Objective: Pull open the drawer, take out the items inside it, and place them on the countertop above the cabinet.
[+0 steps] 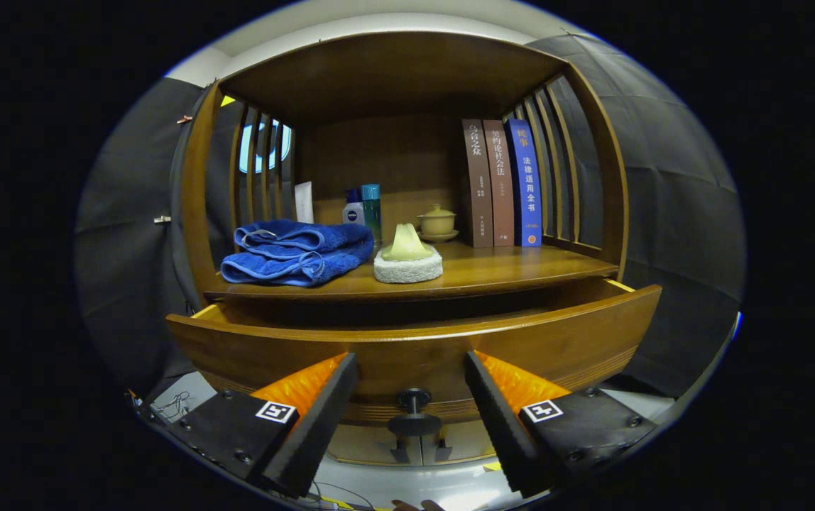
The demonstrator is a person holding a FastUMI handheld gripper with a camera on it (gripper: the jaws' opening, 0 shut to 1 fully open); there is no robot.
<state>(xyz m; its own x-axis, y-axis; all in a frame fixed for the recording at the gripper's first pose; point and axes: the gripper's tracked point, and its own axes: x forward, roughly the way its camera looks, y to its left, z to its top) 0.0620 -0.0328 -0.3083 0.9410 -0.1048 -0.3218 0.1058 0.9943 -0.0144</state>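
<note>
A wooden drawer [414, 341] stands pulled out from under the cabinet's countertop [493, 273]; its inside is hidden behind its front. A dark round knob [414, 401] sits on the drawer front, level with my fingertips. My gripper [411, 369] is open, one finger each side of the knob, touching nothing. On the countertop lie a folded blue towel [297, 252] and, beside it, a white sponge pad [408, 268] with a pale green cone-shaped piece [405, 243] on top.
At the back of the shelf stand a white tube [304, 202], two small bottles [363, 206], a lidded teacup on a saucer [437, 222] and three upright books [501, 183]. Slatted wooden sides [556, 170] close the shelf left and right.
</note>
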